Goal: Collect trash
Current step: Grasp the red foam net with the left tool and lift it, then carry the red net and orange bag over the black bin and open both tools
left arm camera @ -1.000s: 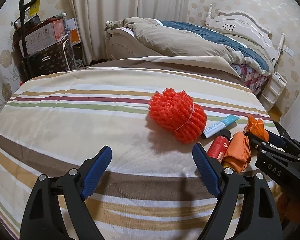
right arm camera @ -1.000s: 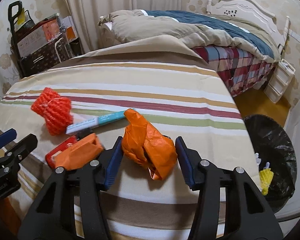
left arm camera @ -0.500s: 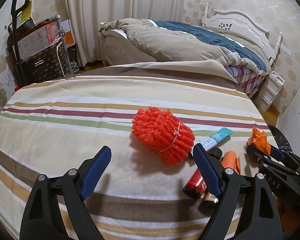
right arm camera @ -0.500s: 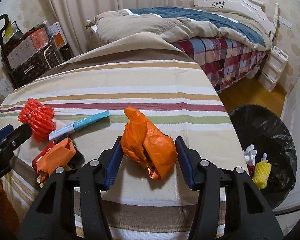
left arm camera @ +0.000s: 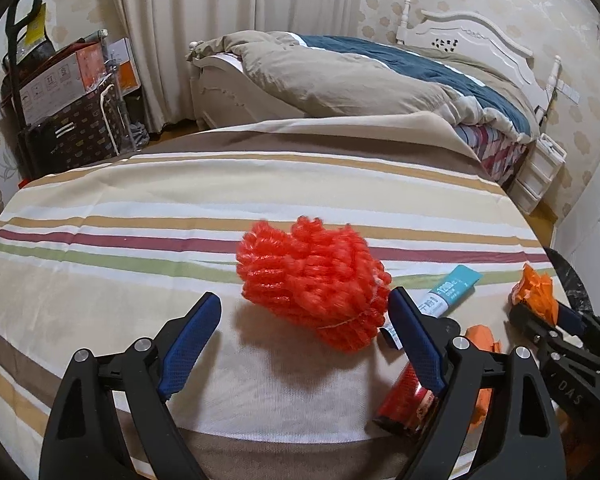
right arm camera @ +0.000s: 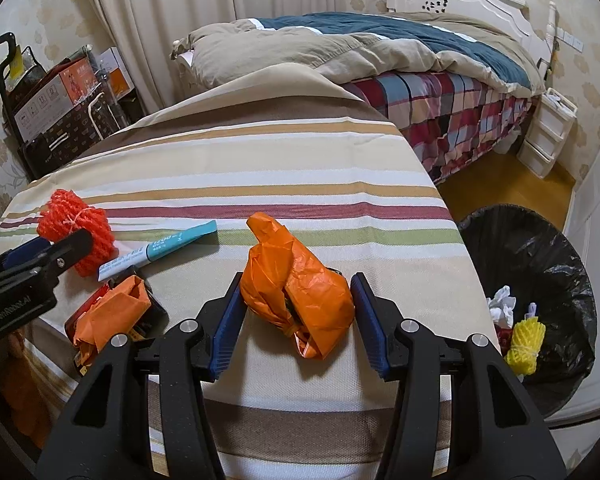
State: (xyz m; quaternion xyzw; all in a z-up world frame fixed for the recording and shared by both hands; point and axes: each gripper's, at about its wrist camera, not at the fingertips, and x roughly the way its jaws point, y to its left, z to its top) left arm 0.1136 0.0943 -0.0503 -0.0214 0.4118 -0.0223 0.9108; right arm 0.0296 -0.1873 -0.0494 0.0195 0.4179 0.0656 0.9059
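My right gripper [right arm camera: 296, 312] is shut on a crumpled orange plastic bag [right arm camera: 300, 292] and holds it above the striped tablecloth [right arm camera: 260, 168]. My left gripper [left arm camera: 304, 332] is open just in front of a red foam net bundle [left arm camera: 312, 280], which sits between and slightly beyond its fingertips. A teal-and-white tube [right arm camera: 160, 250] lies by the bundle. A second orange wrapper [right arm camera: 112, 312] lies on a red packet [left arm camera: 406, 400]. The black-lined trash bin [right arm camera: 540, 260] stands on the floor to the right, with white paper and a yellow net inside.
A bed with beige and blue bedding [right arm camera: 380, 48] stands behind the table. Boxes and a trolley [left arm camera: 60, 100] are at the back left. White plastic drawers [right arm camera: 548, 132] stand beside the bed. The table's right edge drops off toward the bin.
My left gripper has moved right and forward, so the red net bundle now sits centred between its fingers. My right gripper has lifted and carried the orange bag rightward, nearer the bin.
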